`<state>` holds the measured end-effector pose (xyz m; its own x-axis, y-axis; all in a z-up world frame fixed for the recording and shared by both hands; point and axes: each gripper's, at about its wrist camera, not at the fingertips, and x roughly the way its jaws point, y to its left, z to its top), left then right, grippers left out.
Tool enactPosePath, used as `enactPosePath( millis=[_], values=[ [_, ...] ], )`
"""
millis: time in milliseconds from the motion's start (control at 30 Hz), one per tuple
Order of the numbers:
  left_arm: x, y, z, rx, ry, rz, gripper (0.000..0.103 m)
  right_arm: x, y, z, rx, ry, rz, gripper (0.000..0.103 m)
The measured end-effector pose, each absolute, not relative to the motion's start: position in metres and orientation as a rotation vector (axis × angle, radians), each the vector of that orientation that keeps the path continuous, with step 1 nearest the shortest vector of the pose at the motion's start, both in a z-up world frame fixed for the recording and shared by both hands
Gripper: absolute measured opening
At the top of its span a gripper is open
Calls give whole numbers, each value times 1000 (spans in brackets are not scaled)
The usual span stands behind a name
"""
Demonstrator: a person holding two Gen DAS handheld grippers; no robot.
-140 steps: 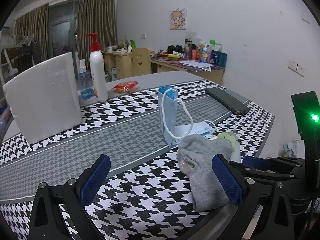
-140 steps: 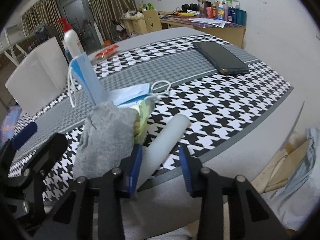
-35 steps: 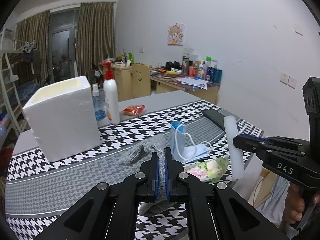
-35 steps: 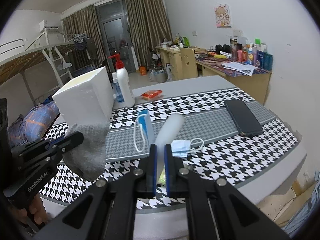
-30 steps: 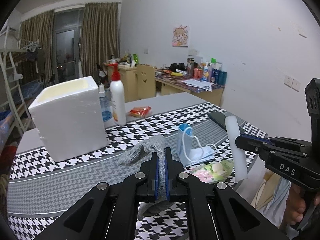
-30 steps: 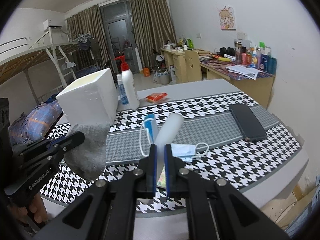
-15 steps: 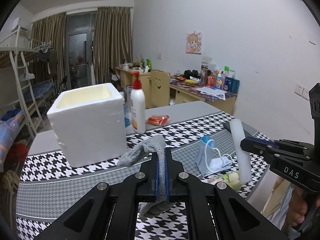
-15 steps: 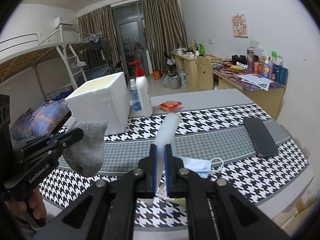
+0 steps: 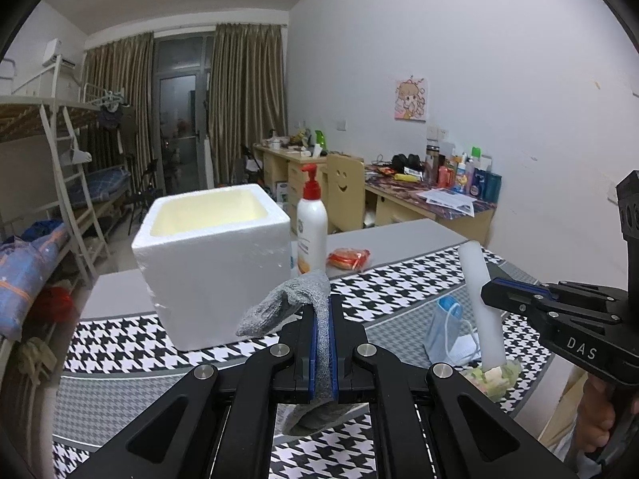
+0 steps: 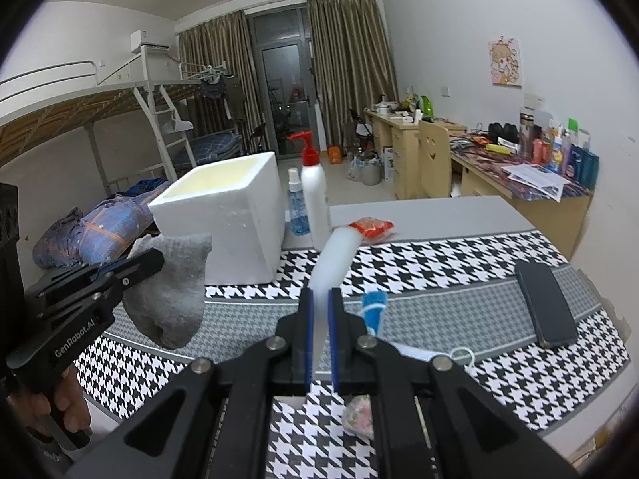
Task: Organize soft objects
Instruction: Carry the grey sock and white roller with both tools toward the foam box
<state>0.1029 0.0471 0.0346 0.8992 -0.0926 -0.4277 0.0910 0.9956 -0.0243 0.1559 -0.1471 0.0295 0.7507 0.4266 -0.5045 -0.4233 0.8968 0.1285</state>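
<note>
The left gripper [image 9: 323,343] is clamping a grey sock [image 9: 293,303] above the houndstooth table [image 9: 120,343], its jaws closed on the fabric. The right gripper [image 10: 319,331] is pinching a white foam tube [image 10: 333,257], likewise aloft. The foam box [image 9: 211,263] is standing ahead, with a pump bottle [image 9: 312,223], face masks [image 9: 445,327] and a phone [image 10: 545,305] lying around.

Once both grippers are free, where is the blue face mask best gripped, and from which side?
Probably grip the top fold of the face mask, coming from above: it stands tented on the table, fold upward, its ear loops hanging loose. The other mask beneath it lies flat.
</note>
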Motion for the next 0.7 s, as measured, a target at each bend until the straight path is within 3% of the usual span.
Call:
enactPosePath(
  millis=[700],
  values=[
    [119,71,45,-19,410,-41,5,171,-110,45,-43,523,520,9]
  ],
)
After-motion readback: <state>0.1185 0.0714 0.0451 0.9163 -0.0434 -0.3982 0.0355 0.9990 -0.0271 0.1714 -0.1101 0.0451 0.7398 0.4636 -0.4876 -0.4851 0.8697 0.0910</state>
